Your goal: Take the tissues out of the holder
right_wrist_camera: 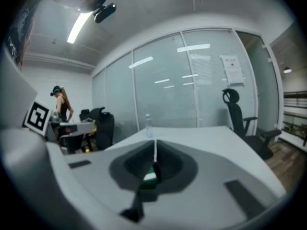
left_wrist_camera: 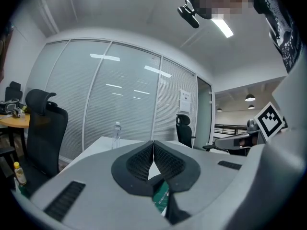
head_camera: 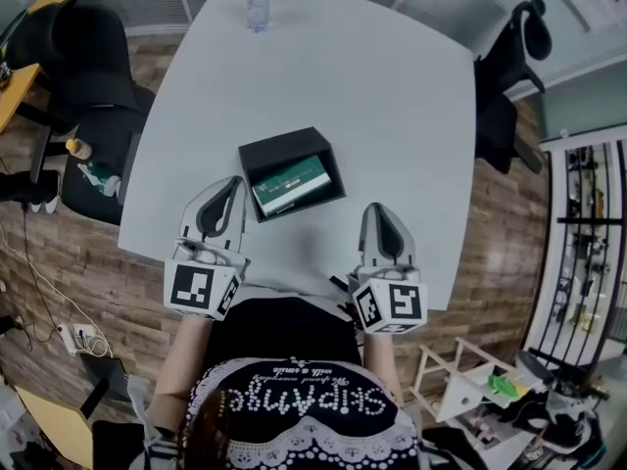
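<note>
Both gripper views mostly hide the green tissue pack (head_camera: 291, 185) behind the gripper bodies, only a green sliver peeks through; its print is too small to read from the head view. The pack lies flat inside the black holder (head_camera: 263, 155), mid-frame on the white bench (head_camera: 411, 106). The left tongs (head_camera: 235, 184) sit just beside the holder's left wall, can't tell if touching; the right tongs (head_camera: 380, 211) are lower right, apart from it. Both are clenched on nothing. The holder looks matte, square and open-topped.

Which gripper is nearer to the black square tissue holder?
Left. The left gripper ends beside the left edge of the holder; the right gripper stands farther off its right corner.
</note>
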Demonstrator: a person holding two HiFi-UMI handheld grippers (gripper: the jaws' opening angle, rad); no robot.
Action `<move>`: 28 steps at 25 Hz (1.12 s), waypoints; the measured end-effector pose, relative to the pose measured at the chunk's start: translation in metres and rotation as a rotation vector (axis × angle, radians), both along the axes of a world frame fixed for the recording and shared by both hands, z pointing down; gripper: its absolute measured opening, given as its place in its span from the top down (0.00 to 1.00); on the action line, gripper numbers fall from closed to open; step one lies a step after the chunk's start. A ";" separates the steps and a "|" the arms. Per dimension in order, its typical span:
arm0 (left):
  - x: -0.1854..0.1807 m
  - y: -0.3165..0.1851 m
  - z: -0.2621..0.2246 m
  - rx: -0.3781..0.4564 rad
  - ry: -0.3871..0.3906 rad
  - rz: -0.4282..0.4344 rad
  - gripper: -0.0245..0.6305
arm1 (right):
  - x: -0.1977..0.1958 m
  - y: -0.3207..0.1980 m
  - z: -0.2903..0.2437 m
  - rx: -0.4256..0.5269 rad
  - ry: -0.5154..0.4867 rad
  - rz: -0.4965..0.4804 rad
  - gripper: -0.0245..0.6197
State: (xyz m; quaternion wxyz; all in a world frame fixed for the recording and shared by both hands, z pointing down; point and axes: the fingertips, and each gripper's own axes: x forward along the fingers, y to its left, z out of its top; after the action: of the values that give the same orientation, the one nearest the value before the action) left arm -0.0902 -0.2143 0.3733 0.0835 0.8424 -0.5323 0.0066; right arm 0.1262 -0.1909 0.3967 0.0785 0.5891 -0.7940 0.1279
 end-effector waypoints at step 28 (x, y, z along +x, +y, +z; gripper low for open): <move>0.039 -0.018 0.012 -0.073 -0.058 0.188 0.61 | 0.015 0.005 0.007 -0.015 -0.012 0.024 0.91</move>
State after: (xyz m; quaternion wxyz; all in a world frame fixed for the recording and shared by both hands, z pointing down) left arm -0.0517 -0.2318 0.3851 0.0974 0.8844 -0.4527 0.0582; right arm 0.1408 -0.1863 0.4034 0.0765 0.5973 -0.7863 0.1381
